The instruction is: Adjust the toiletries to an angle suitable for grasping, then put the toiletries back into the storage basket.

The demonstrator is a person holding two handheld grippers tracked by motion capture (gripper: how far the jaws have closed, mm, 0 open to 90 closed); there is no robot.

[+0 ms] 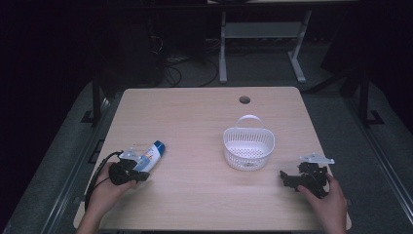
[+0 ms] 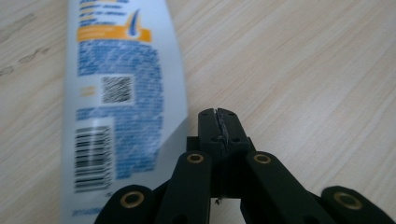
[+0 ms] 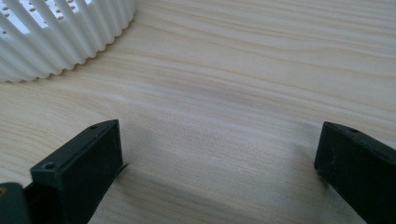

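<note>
**Closed left claw beside the bottle, right claw spread near the basket**

Two hands come in from the near edge of the pale wooden counter [image 1: 195,204], each holding a claw. On the person's left, the left claw [image 1: 142,174] lies low over the wood with its jaws pressed together and nothing between them; in the left gripper view the two black tips [image 2: 219,125] meet along a thin seam. Just beside them, on the left of that view, lies the white bottle [image 2: 121,93], printed with blue text, an orange band, a square code and a barcode. The tips sit close against its edge, but whether they touch it cannot be told. From the high view the bottle [image 1: 152,155] lies on its side near the counter's left edge, its blue cap end pointing away from the person.

Well apart on the right, the right claw [image 1: 287,178] rests near the counter's right edge with its jaws spread wide, bare wood between them [image 3: 219,154]. A white slotted basket [image 1: 249,146] with a loop handle stands upright near the middle of the counter; its ribbed wall [image 3: 60,37] shows at the upper left of the right gripper view, clear of the jaws.
</note>
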